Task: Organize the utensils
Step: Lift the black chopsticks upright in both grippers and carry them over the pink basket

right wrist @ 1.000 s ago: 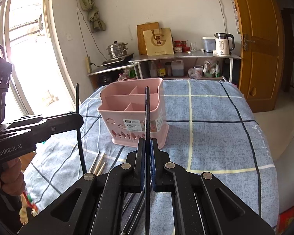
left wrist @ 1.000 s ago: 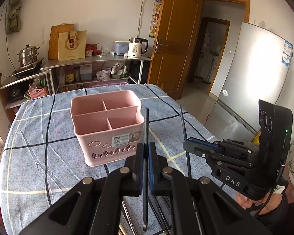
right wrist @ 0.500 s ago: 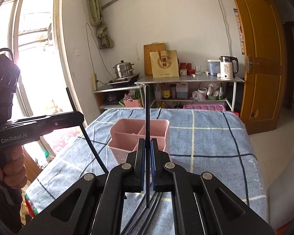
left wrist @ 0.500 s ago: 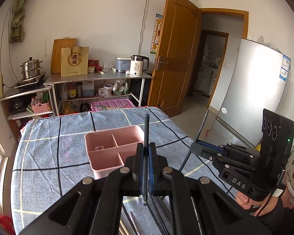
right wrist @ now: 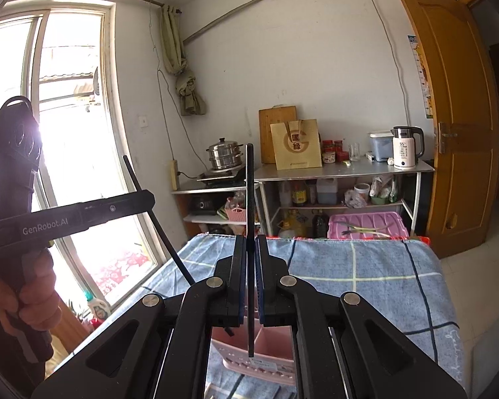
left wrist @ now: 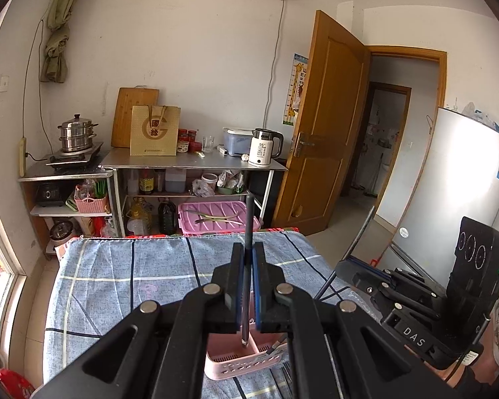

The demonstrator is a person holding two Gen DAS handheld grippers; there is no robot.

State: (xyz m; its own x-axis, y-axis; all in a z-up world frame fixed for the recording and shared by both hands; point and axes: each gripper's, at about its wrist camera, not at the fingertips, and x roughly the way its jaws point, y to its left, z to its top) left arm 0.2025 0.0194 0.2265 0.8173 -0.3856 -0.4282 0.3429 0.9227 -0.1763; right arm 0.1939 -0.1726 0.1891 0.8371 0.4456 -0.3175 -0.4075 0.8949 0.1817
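While my left gripper (left wrist: pixel 248 257) is clamped on a dark chopstick (left wrist: pixel 248 232), I see that stick standing nearly upright between the blue pads, its upper end well above the fingertips and its lower end hanging over the pink utensil basket (left wrist: pixel 243 362). The basket sits on the table (left wrist: pixel 116 276), under a blue checked cloth, and shows only in the gap between the gripper's arms; dividers split it into compartments, but I cannot tell which one the tip is over.

My right gripper (right wrist: pixel 248 249) is likewise clenched on a second dark chopstick (right wrist: pixel 249 193), held upright, lower end above the same basket (right wrist: pixel 266 349).

From the right wrist view, the left gripper (right wrist: pixel 143 199) appears at left, a hand (right wrist: pixel 33 292) wrapped round its handle, its chopstick (right wrist: pixel 156 216) tilted.

From the left wrist view, the right gripper (left wrist: pixel 346 267) is at right, its chopstick (left wrist: pixel 352 246) slanted.

Beyond the table: metal shelf (left wrist: pixel 196 163), white kettle (left wrist: pixel 262 148), steamer pot (left wrist: pixel 75 133), open wooden door (left wrist: pixel 326 133).
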